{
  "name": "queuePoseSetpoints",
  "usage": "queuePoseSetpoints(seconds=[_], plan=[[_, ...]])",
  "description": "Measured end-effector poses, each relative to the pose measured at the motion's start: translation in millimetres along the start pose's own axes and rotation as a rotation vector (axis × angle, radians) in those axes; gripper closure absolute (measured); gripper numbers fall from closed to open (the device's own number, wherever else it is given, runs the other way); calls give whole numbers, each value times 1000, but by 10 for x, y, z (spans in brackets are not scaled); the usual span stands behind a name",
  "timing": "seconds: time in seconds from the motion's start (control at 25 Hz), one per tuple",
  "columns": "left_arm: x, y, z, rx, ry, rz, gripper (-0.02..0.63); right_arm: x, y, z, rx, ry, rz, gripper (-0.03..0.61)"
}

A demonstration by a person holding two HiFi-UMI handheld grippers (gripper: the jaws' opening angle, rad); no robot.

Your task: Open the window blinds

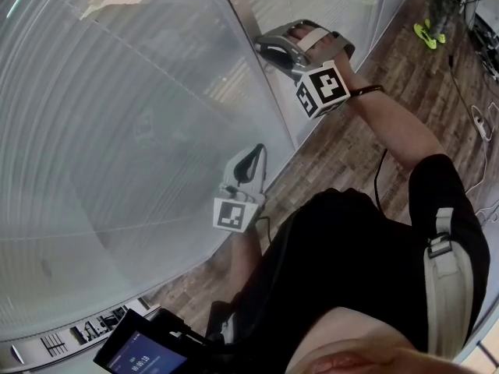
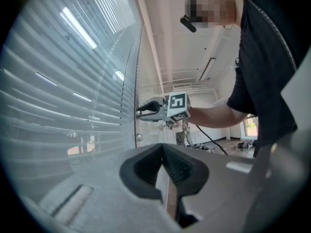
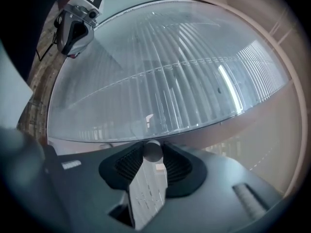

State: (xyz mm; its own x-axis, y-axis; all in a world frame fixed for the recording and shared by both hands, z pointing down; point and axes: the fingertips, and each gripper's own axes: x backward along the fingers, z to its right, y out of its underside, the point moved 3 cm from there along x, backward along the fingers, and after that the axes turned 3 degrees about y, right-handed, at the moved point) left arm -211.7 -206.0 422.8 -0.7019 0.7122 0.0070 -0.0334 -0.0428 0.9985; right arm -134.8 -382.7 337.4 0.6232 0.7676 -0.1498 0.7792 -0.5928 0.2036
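Grey slatted blinds [image 1: 117,131] hang behind a glass pane and fill the left of the head view. They also show in the right gripper view [image 3: 160,67]. My right gripper [image 1: 261,44] reaches to the pale upright frame [image 1: 269,100] beside the pane. In its own view the right gripper [image 3: 152,147] is shut on a small round knob [image 3: 152,151], and both pads touch it. My left gripper [image 1: 248,170] hangs lower, close to the glass, shut and holding nothing. From its own view the left gripper [image 2: 163,147] looks up at the right gripper [image 2: 141,111].
A wooden floor [image 1: 343,154] runs along the window wall. Yellow-green shoes [image 1: 429,33] and cables [image 1: 479,119] lie at the far right. A device with a lit screen [image 1: 140,353] sits at the bottom edge. A second small round fitting [image 2: 139,137] is on the frame.
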Motion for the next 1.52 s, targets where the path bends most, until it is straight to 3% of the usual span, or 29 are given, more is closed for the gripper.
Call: queuePoseSetpoints(seconds=[0.2, 0.52, 0.88, 1.12, 1.52], plan=[[-15, -6, -11, -6, 8, 6, 611, 12, 6, 36, -75, 6, 2, 449], [2, 29, 57, 2, 37, 11, 611, 91, 4, 78, -385, 2, 31, 448], [-15, 27, 66, 3, 93, -5, 611, 83, 58, 164, -784, 39, 62, 449], [-66, 5, 107, -3, 132, -19, 611, 86, 186, 189, -1135, 31, 122, 449], [-107, 90, 199, 12, 185, -8, 611, 111, 260, 124, -1519, 23, 179, 453]])
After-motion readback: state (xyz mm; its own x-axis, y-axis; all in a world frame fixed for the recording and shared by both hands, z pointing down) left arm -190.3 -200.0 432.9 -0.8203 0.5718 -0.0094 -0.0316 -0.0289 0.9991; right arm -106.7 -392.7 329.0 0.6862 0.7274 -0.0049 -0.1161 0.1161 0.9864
